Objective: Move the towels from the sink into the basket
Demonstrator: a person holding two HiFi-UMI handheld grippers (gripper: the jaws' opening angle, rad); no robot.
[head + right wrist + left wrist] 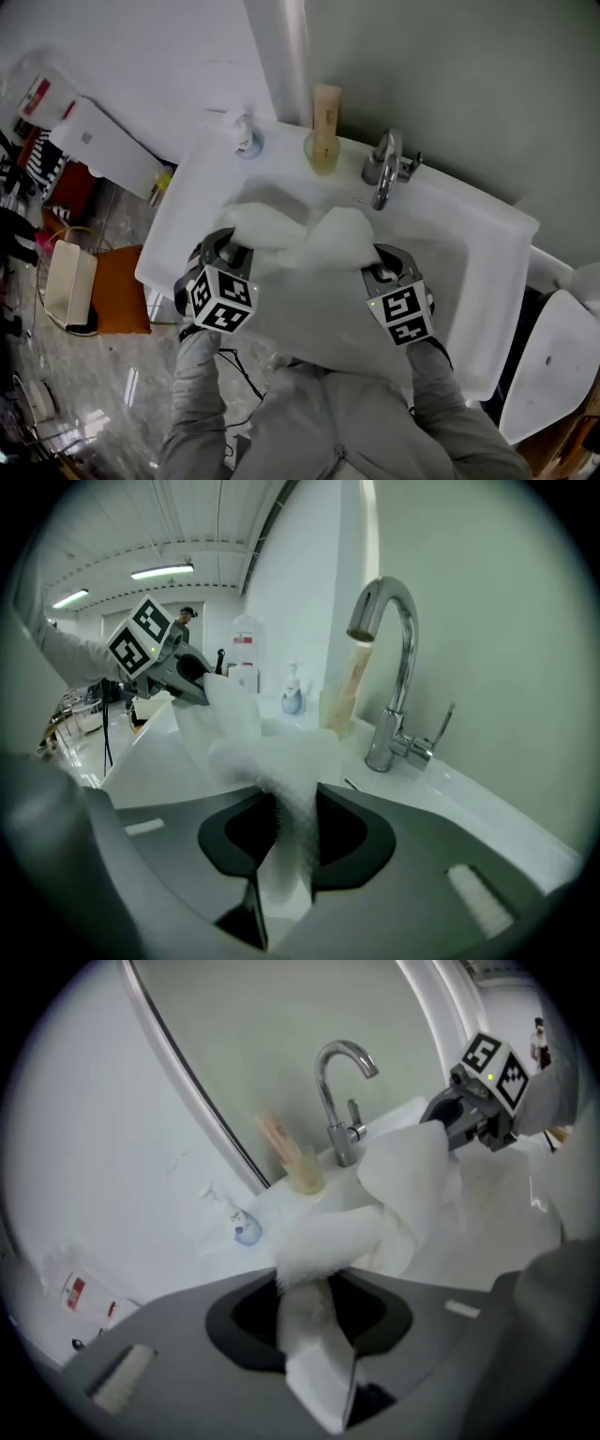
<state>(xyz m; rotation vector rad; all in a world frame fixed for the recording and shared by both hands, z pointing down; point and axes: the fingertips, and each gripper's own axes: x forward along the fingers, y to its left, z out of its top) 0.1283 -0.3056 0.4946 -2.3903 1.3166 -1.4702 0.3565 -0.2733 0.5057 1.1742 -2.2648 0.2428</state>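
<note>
A white towel point(302, 239) hangs bunched over the basin of the sink point(492, 262), strung between the two grippers. The left gripper point(234, 247) is closed on the towel's left end: in the left gripper view a fold of cloth is pinched between its jaws and trails down past them. The right gripper point(379, 268) is clamped on the right end in the same way, with fuzzy cloth squeezed between its jaws in the right gripper view. Whether the sagging middle of the towel touches the basin cannot be told.

Behind the towel, on the sink's back rim, stands a chrome faucet point(384, 169) with its spout curving toward the basin. Just to its left is a cup holding an upright beige tube point(325, 127), and farther left is a small pump bottle point(247, 139). The sink is set against a grey wall point(450, 84).

The person's grey sleeves point(197, 394) reach up from the bottom of the head view to the grippers. On the floor to the person's left is an orange seat point(120, 300).
</note>
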